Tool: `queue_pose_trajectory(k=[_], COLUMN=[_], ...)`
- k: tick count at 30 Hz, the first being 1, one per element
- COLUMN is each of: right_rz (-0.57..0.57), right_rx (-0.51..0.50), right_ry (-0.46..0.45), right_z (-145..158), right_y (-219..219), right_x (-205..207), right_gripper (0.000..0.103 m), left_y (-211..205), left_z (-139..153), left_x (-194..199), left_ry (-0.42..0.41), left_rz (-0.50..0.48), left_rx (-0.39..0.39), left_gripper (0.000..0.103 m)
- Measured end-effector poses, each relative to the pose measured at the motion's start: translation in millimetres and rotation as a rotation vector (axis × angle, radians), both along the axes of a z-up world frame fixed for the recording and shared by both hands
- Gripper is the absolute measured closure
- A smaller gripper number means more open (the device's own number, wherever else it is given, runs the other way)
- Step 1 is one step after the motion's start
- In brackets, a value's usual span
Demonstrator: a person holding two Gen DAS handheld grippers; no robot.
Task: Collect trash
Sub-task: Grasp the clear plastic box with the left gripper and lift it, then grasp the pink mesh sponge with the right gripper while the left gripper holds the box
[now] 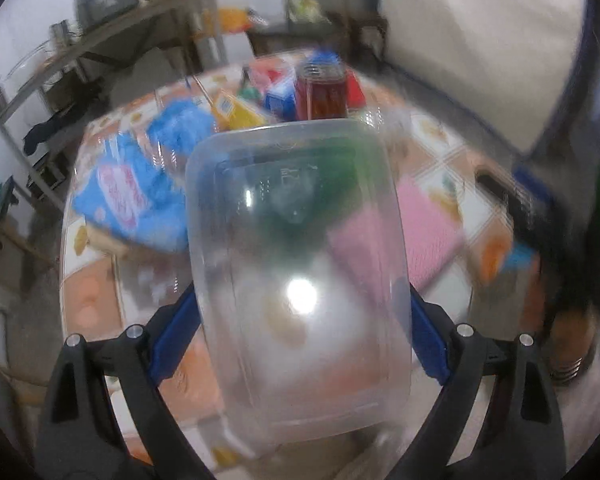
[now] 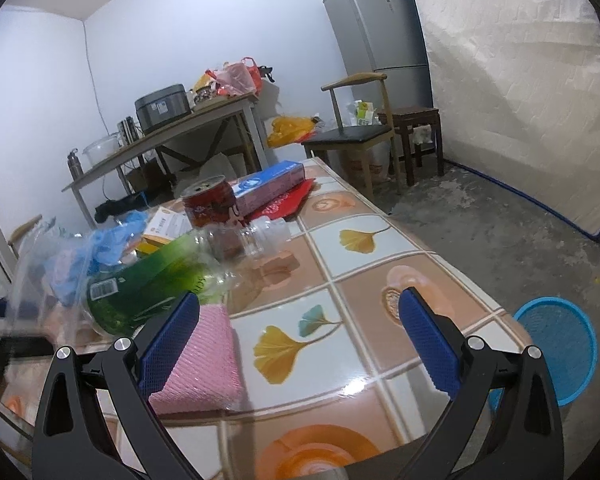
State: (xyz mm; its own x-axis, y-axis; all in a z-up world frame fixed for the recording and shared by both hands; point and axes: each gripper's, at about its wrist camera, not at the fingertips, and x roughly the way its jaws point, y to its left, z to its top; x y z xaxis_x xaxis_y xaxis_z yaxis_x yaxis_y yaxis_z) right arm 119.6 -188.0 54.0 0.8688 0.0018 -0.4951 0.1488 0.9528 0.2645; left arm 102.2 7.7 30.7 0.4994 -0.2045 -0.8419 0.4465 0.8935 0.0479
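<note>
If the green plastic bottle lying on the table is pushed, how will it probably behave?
The green plastic bottle lies on its side, so it would likely roll. It looks thin and dented, probably light and easily crushed. The glossy table may let it slide.

Left wrist view motion-blurred throughout; labels on the red can (image 1: 321, 92) and blue packets (image 1: 136, 196) unreadable. Clear plastic container (image 1: 300, 280) veils the green bottle (image 1: 300, 200) and pink cloth (image 1: 420, 224) behind it and hides the pads of the left gripper (image 1: 300, 336). Blue basket (image 2: 556, 348) partly cut off by the table edge (image 2: 380, 392) in the right wrist view
</note>
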Motion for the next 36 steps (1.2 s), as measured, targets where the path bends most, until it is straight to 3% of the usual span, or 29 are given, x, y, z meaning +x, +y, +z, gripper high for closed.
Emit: queue_pose_trajectory(k=[4, 7, 10, 13, 16, 19, 22, 28, 32, 36], right_rz=[0.054, 0.181, 0.392, 0.651, 0.902, 1.058, 1.198, 1.219, 1.156, 1.098], right_rx=[-0.033, -0.033, -0.061, -0.198, -0.456, -0.545, -0.530, -0.402, -0.306, -0.273], right_ry=[0.047, 0.082, 0.116, 0.139, 0.146, 0.165, 0.226, 0.462, 0.505, 0.521], right_z=[-1, 4, 13, 20, 22, 24, 24, -2, 3, 2], right_y=[3, 11, 26, 51, 87, 108, 127, 123, 100, 92], right_x=[4, 10, 22, 31, 37, 49, 71, 108, 105, 97], right_gripper=[0.006, 0.006, 0.006, 0.006, 0.006, 0.006, 0.006, 0.006, 0.006, 0.006], left_y=[24, 34, 38, 43, 50, 55, 60, 67, 68, 69], left_z=[-27, -35, -41, -44, -49, -50, -52, -56, -57, -58], left_x=[3, 4, 3, 2, 4, 10, 6, 10, 13, 16], left_ry=[0.070, 0.053, 0.041, 0.033, 0.038, 0.033, 0.024, 0.026, 0.018, 0.010], left_rz=[0.086, 0.117, 0.108, 0.084, 0.079, 0.079, 0.080, 0.084, 0.071, 0.065], left_rx=[0.002, -0.038, -0.051, -0.068, -0.098, -0.120, -0.141, -0.185, -0.199, -0.211], left_gripper=[0.014, 0.014, 0.014, 0.014, 0.014, 0.014, 0.014, 0.014, 0.014, 0.014])
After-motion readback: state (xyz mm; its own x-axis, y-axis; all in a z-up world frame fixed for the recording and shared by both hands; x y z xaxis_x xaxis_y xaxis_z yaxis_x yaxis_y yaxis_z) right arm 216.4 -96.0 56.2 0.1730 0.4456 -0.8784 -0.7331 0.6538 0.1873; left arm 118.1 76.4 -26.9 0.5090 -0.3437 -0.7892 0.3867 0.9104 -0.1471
